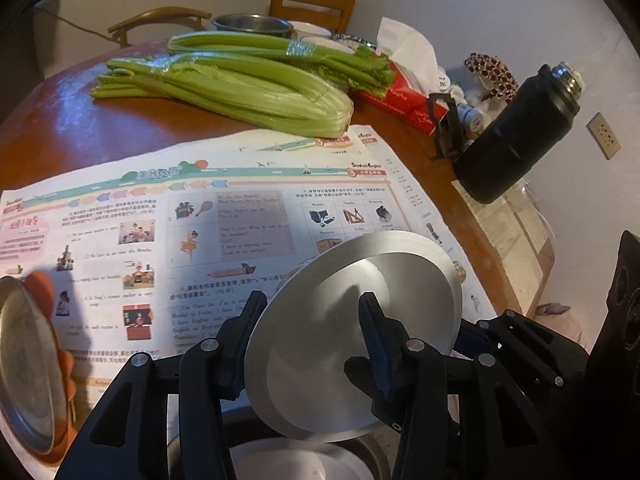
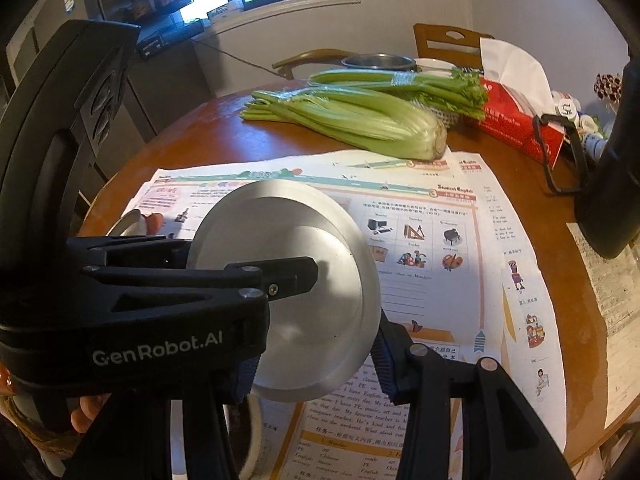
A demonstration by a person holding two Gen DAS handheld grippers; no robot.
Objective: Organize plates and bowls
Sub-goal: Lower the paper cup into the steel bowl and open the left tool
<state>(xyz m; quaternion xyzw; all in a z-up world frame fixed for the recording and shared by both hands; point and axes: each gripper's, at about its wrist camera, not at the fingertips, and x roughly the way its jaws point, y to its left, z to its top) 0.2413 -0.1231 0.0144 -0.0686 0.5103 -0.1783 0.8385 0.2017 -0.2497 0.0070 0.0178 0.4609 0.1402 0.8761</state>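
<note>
A round steel plate (image 1: 352, 332) is held tilted, on edge, above the newspaper. My left gripper (image 1: 312, 336) is shut on its rim, one finger on each face. In the right wrist view the same plate (image 2: 288, 292) fills the middle, with the left gripper's fingers (image 2: 280, 272) across it. My right gripper (image 2: 316, 364) stands open around the plate's lower rim; whether its pads touch the plate is unclear. A steel bowl with a white dish inside (image 1: 296, 460) sits just below. Another steel plate (image 1: 28, 364) lies at the left on something orange.
A printed newspaper (image 1: 200, 220) covers the round wooden table (image 1: 60, 120). Celery bunches (image 1: 240, 80), a red tissue box (image 1: 400, 96), a black flask (image 1: 516, 132) and a steel basin (image 1: 252, 24) stand farther back. Wooden chairs stand behind the table.
</note>
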